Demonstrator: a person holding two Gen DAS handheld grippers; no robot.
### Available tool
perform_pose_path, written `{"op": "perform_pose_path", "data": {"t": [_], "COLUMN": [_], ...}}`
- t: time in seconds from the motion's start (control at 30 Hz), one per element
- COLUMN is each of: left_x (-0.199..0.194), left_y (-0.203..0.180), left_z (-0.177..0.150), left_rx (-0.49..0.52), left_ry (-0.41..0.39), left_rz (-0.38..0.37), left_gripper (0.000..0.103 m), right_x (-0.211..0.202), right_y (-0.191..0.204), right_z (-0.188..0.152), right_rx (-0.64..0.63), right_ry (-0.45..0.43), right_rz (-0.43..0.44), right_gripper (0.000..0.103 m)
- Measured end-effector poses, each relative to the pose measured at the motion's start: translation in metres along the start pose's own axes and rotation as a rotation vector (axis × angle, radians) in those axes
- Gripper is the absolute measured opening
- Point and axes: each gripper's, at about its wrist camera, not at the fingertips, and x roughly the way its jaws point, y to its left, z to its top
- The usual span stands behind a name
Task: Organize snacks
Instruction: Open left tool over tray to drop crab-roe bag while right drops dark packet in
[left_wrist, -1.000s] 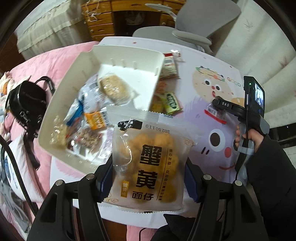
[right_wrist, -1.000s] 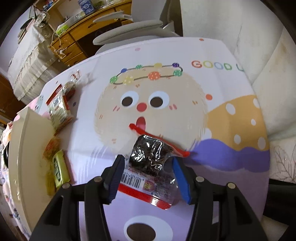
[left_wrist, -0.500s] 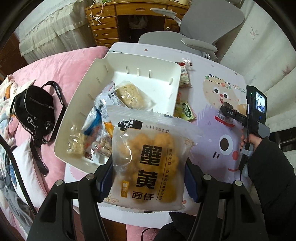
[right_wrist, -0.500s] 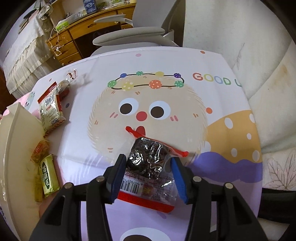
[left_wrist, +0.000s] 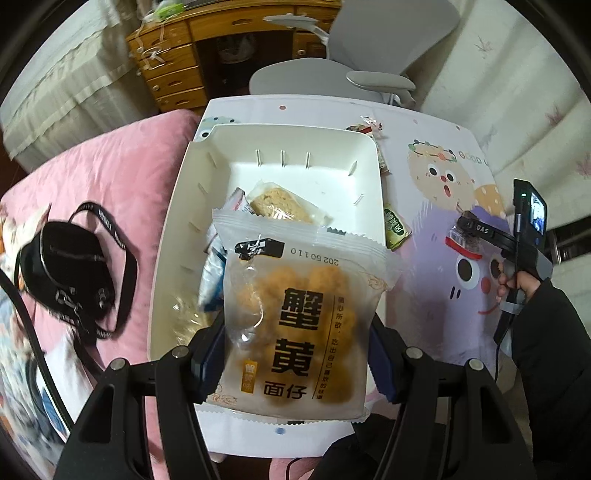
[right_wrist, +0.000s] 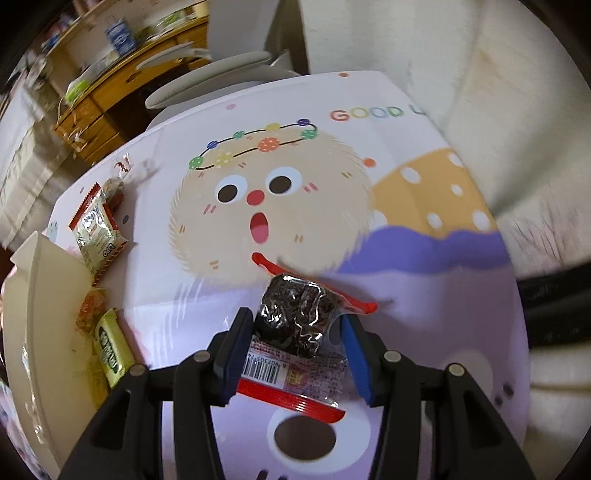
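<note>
Pinching a clear packet of orange snack balls with black characters (left_wrist: 295, 325), the left gripper (left_wrist: 295, 354) is held over the white plastic bin (left_wrist: 177, 229) at frame centre, ready for dropping. The right gripper's (right_wrist: 291, 354) jaws are clamped on a red-edged dark snack packet (right_wrist: 295, 325), lifted for binning next.

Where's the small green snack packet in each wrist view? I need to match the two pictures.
Left wrist: green packet lies right of centre, on the table beside the white tray's right wall.
Right wrist: green packet lies at lower left, beside the tray's edge.
Shared landmark: the tray.
</note>
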Motion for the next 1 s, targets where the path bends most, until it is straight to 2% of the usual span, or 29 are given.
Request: {"op": "perform_pose_path", "data": {"t": [0.23, 0.47, 0.77, 1.0], "left_x": [-0.006, -0.007, -0.003, 0.007], "left_y": [0.023, 0.043, 0.059, 0.062], "left_z": [0.006, 0.004, -0.003, -0.010], "left_rx": [0.115, 0.187, 0.213, 0.229], "left_ry": [-0.005, -0.018, -0.037, -0.018], "left_rz": [-0.024, -0.035, -0.067, -0.062], "left_gripper": [0.064, 0.065, 0.065, 0.065], "right_x": [-0.041, -0.086, -0.126, -0.140], "right_y": [0.011, 0.039, 0.090, 0.126], "right_z": [-0.032, -0.062, -0.101, -0.130], "right_rx": [0.090, 0.121, 0.047, -0.032], "right_ry": [-0.065, -0.147, -0.223, -0.235], "right_rz": [0.033, 0.096, 0.194, 0.294], "right_gripper": [0.049, 0.049, 0.049, 0.049]}}
